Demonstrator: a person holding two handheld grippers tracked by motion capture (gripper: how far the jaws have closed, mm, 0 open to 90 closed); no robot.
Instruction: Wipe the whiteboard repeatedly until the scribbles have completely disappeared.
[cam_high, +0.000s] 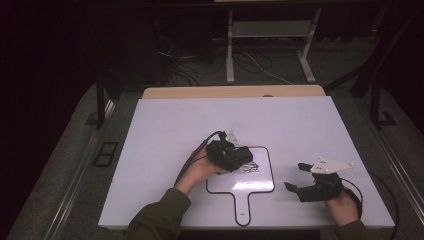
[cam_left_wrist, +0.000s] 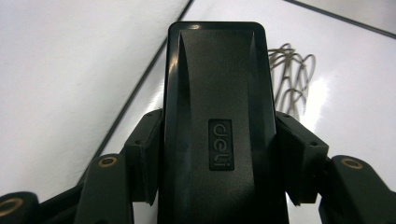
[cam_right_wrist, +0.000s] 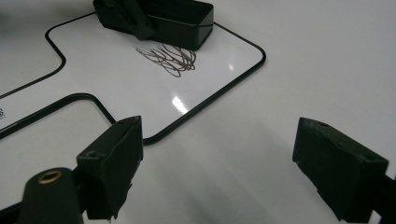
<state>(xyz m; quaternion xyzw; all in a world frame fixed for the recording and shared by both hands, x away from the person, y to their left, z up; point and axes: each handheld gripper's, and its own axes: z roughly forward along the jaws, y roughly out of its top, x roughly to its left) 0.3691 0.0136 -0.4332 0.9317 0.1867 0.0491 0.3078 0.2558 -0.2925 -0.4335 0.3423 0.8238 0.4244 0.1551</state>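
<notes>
So the left gripper (cam_left_wrist: 217, 154) has its jaws clamped on both sides of a black eraser (cam_left_wrist: 217, 116), the kind with a little embossed logo on the back. The eraser sits flat on a small whiteboard (cam_high: 260, 187), up near its top left corner, and right beside it there's a loopy brown scribble (cam_right_wrist: 170, 58) on the board surface. In the right gripper view the eraser's edge is just touching the top of that scribble. The whiteboard has a thin black border and a handle sticking out toward the person, and it lies on a big white table (cam_high: 165, 125).

The right gripper (cam_right_wrist: 217, 163) has its jaws spread wide with nothing between them, just off the board's right edge, low over the table. Both hands come in from the bottom, well apart.
</notes>
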